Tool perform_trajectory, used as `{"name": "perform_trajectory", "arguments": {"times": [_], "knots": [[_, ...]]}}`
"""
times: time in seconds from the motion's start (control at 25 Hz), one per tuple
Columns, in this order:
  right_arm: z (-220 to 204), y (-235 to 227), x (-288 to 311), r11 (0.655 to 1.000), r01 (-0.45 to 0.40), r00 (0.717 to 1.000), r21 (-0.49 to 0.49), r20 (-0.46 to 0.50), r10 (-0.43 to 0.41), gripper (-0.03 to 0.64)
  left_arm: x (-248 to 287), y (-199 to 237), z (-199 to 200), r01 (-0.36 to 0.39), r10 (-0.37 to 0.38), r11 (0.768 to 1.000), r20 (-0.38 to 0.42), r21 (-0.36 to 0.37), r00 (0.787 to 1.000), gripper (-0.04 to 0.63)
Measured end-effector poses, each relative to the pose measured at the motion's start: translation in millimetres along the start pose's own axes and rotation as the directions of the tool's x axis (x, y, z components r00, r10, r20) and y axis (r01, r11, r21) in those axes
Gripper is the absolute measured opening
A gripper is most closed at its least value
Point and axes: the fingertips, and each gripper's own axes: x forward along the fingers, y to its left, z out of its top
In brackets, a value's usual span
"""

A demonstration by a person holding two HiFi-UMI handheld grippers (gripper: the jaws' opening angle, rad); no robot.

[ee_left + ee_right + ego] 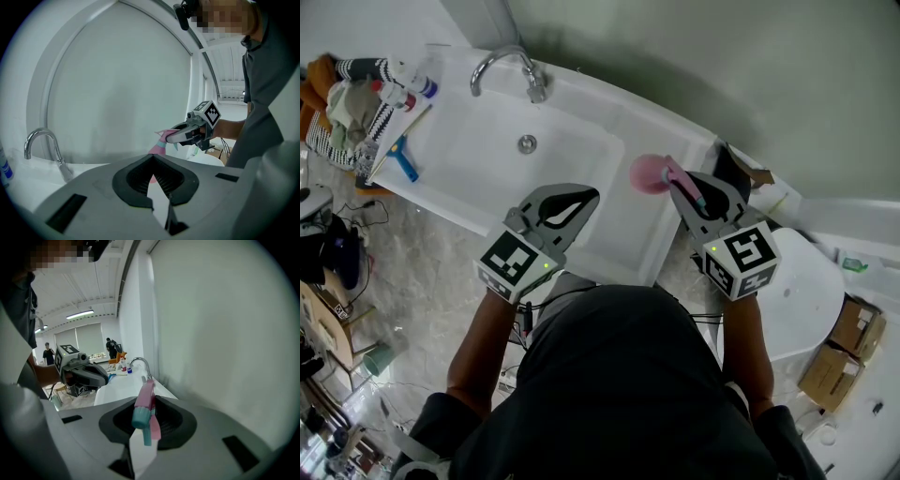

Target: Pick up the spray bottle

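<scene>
Your head cam looks steeply down past your chest onto the sink (487,155). The cam on your left gripper (584,197) sits low behind its jaws, facing the right gripper (169,137) close by. The other cam stares right back, and all three catch the faucet (502,62).

The place looks like a mock washroom inside a larger lab or workshop hall. A white sink (581,108) with a chrome tap (502,64) stands against a pale green wall (722,66). Cardboard boxes (848,347) and cables (358,217) litter the floor (431,281), and strip lights (79,314) and people (111,348) show beyond.
</scene>
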Motion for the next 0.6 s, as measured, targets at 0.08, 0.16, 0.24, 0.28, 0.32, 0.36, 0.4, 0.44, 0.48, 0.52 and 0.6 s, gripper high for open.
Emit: {"name": "perform_trajectory", "arguments": {"times": [0.08,0.16,0.24,0.28,0.32,0.36,0.4,0.44,0.48,0.52,0.6], "knots": [[0.8,3.2,2.2,1.0,-0.005,1.0,-0.006,-0.003,0.004,0.084,-0.8,1.7,-1.1,0.001,-0.001,1.0,-0.001,-0.001,1.0,0.005],[2.0,5.6,5.3,1.0,-0.01,1.0,-0.012,-0.004,0.009,0.084,-1.2,4.5,-2.0,0.001,-0.001,1.0,-0.001,-0.005,1.0,0.005],[4.2,6.6,9.7,1.0,-0.014,1.0,-0.018,-0.005,0.014,0.084,-0.9,9.3,-2.5,0.002,-0.002,1.0,0.0,-0.007,1.0,0.005],[5.1,7.3,10.9,1.0,-0.015,1.0,-0.021,-0.005,0.015,0.084,-1.0,10.7,-2.4,0.002,-0.002,1.0,0.001,-0.007,1.0,0.005],[5.9,8.3,10.8,1.0,-0.017,1.0,-0.024,-0.005,0.017,0.084,-1.3,10.7,-2.2,0.003,-0.003,1.0,0.001,-0.007,1.0,0.005],[6.7,9.4,10.3,0.999,-0.018,1.0,-0.028,-0.004,0.018,0.084,-1.6,10.4,-2.0,0.004,-0.004,1.0,-0.001,-0.009,1.0,0.005],[7.9,10.0,10.8,0.999,-0.02,1.0,-0.031,-0.003,0.019,0.084,-1.6,11.0,-2.0,0.005,-0.005,1.0,-0.002,-0.011,1.0,0.005],[9.2,10.3,12.4,0.999,-0.021,1.0,-0.034,-0.001,0.021,0.084,-1.3,12.9,-2.0,0.006,-0.006,1.0,-0.004,-0.012,1.0,0.005],[10.3,10.5,14.2,0.999,-0.023,1.0,-0.035,0.0,0.023,0.084,-1.1,14.9,-2.1,0.006,-0.007,1.0,-0.004,-0.012,1.0,0.005],[10.9,10.9,15.3,0.999,-0.024,1.0,-0.036,0.0,0.024,0.084,-1.2,16.2,-2.2,0.007,-0.007,1.0,-0.004,-0.013,1.0,0.005],[11.2,12.0,16.5,0.999,-0.025,1.0,-0.035,-0.002,0.025,0.084,-2.1,17.5,-2.8,0.007,-0.007,1.0,-0.004,-0.015,1.0,0.004]]}}
